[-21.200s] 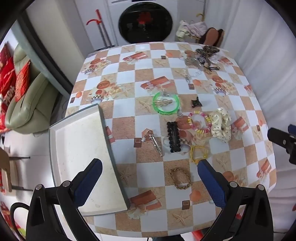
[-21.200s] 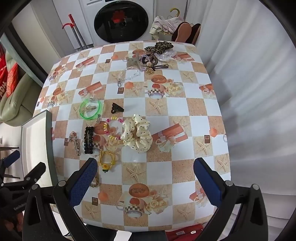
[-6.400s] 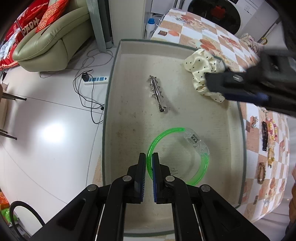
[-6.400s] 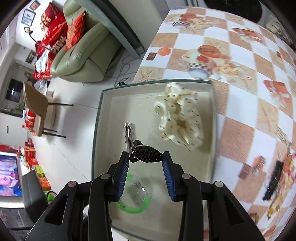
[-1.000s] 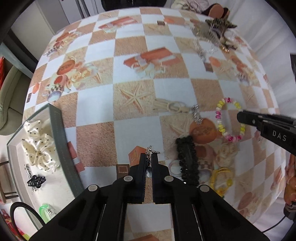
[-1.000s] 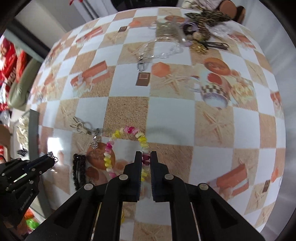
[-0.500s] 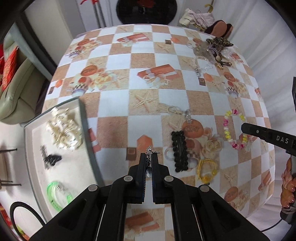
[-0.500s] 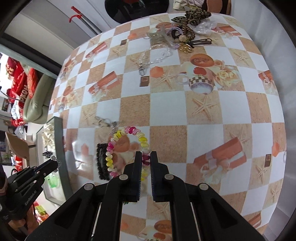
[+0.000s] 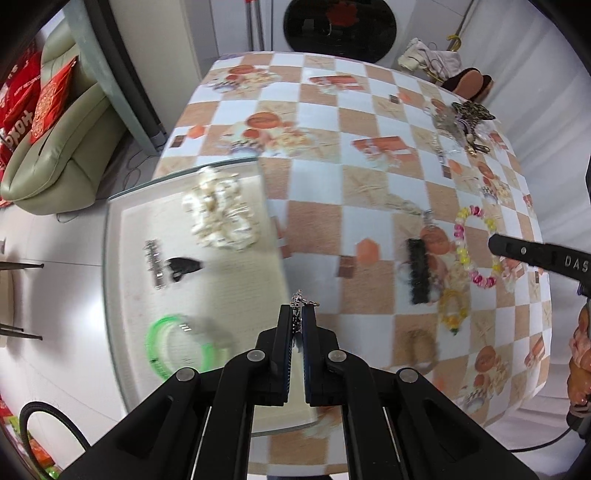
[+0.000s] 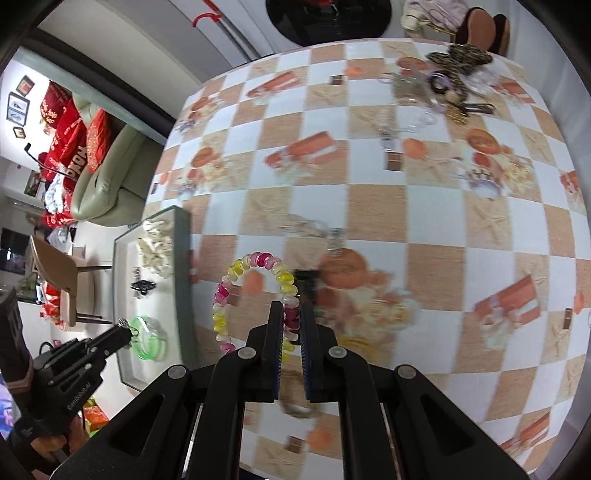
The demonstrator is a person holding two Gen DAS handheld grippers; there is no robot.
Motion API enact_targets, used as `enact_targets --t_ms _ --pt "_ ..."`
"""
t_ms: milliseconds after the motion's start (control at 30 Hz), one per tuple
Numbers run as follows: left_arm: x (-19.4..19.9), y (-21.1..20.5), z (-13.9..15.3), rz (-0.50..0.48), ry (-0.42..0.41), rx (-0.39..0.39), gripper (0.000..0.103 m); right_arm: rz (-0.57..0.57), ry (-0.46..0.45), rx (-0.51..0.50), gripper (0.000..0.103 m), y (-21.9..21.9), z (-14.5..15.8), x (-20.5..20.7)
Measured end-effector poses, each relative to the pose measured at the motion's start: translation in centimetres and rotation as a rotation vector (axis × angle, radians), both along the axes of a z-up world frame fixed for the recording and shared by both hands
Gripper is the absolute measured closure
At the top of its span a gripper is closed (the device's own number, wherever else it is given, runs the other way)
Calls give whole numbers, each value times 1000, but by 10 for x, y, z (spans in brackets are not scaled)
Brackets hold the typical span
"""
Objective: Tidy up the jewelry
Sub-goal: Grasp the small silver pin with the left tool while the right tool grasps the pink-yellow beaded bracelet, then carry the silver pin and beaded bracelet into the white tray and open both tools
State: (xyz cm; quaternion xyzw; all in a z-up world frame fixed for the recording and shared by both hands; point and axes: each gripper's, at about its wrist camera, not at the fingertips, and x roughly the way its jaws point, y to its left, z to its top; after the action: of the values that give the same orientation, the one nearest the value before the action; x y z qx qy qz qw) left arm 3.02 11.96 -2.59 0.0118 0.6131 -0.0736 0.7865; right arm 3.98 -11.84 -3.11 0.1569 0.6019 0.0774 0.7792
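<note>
- Jewelry in the left wrist view: a small silver chain [image 9: 300,298] is clamped in the left hand-held gripper [image 9: 296,314], above the tray [image 9: 114,258] edge on the desk [image 9: 314,229].
- Right wrist view: right hand-held gripper [image 10: 291,314] is clamped on the coloured bead bracelet [image 10: 255,291], held above the desk.

green sofa [image 9: 62,136], red cushions [image 10: 74,110], washing machine [image 9: 341,29]

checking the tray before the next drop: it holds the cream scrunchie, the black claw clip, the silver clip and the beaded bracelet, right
Not quite. The tray holds the cream scrunchie, black claw clip, silver clip and green bangle; the beaded bracelet is in the right gripper, per the right wrist view.
</note>
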Motion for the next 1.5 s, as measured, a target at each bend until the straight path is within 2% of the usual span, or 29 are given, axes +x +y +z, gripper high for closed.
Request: enact_targets --t_ms 200,400,600,900,1133,1300,1500 --pt "1 54 -6 15 9 1 94 22 -8 5 94 57 4 8" --pt "3 106 -16 65 8 -4 94 94 -3 -13 94 119 -2 14" --pt "8 137 -34 93 16 -8 94 166 25 -43 94 169 -15 18" --pt "26 150 -56 88 13 -17 94 235 56 -81 94 221 -37 37" --pt "37 155 -72 107 18 -14 94 234 31 -29 94 249 -38 82" --pt "43 155 -84 110 26 -8 94 267 50 -26 94 273 -56 106" --pt "46 150 -95 100 28 11 94 277 100 -38 94 283 -81 119"
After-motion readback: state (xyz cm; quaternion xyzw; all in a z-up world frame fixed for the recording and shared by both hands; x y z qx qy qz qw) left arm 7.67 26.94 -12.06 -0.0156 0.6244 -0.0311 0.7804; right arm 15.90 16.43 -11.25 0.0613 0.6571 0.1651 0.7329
